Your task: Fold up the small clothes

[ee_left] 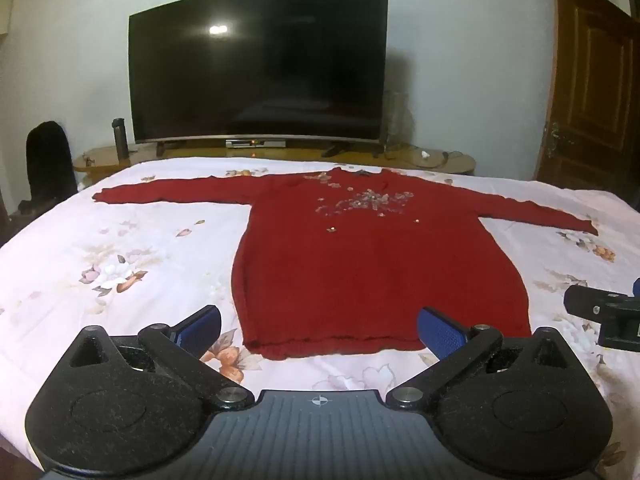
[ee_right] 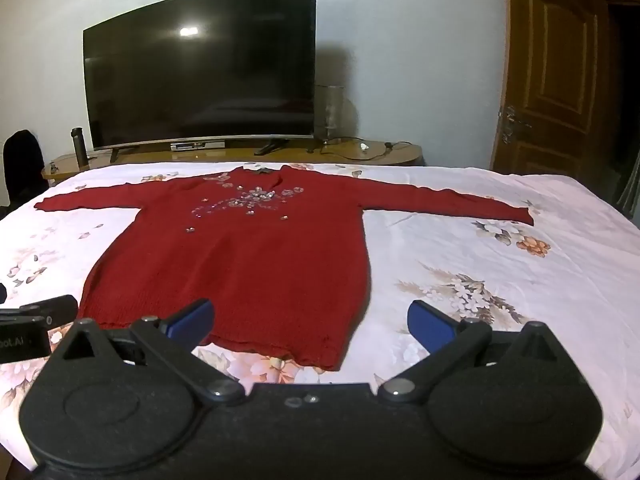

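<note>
Holding jaws: we have the left gripper and the right gripper both spread wide apart, nothing between the blue pads, each tilted down toward the bed.
Nearest cloth: the hem of the red sweater lies just ahead of our left gripper; from the right wrist view the hem's right corner sits between our pads' line of sight.
Sweater position: it lies flat, front up, on the floral bedsheet, neck toward the television, left sleeve and right sleeve stretched out to the sides.
Handling: we judge it a soft, limp knit, light, likely to sag and stretch when lifted; the beaded patch on the chest looks snaggable, so we would keep off it.
Where to grip: we would pinch the cuffs or the hem corners, taking both layers.
Progress: no fold made yet, in our judgement.
</note>
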Action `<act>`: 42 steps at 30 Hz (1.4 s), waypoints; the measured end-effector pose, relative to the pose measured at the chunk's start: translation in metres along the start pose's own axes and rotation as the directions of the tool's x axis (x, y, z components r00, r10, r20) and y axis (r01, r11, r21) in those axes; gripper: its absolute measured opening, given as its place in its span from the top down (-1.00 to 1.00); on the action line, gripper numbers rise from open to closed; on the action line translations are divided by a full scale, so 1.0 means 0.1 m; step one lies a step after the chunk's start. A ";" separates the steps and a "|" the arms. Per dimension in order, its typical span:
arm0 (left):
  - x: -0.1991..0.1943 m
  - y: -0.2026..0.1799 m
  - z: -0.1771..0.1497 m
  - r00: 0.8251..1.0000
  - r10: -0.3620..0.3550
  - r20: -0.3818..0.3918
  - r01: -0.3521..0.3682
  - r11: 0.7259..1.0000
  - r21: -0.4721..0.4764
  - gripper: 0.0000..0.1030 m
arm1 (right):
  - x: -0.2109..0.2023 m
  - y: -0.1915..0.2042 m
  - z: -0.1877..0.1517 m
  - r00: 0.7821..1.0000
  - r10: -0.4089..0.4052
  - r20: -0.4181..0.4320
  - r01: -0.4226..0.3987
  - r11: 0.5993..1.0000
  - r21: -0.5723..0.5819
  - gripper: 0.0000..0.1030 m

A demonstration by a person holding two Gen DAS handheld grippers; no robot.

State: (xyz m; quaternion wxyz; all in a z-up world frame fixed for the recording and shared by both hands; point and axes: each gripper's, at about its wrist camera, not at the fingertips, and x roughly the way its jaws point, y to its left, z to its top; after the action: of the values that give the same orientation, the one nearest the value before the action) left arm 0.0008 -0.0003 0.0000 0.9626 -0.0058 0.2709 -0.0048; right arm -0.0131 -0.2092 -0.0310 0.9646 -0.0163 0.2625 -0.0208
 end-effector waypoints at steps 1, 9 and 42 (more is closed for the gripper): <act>0.00 0.00 0.00 1.000 -0.001 0.002 0.001 1.000 0.005 -1.00 | 0.00 0.00 0.00 1.000 -0.001 -0.001 0.001 1.000 0.001 -0.99; 0.00 -0.01 0.06 1.000 0.007 0.005 -0.007 1.000 0.002 -1.00 | 0.00 -0.01 0.01 1.000 -0.003 -0.004 0.003 1.000 0.010 -0.99; -0.07 0.00 0.02 1.000 0.005 0.012 -0.005 1.000 -0.006 -1.00 | -0.04 0.01 0.02 1.000 0.012 0.003 -0.012 1.000 0.003 -0.99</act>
State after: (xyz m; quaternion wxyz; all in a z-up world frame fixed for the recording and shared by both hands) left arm -0.0039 -0.0005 0.0057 0.9642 -0.0079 0.2651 -0.0015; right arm -0.0153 -0.2082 -0.0269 0.9651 -0.0131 0.2612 -0.0152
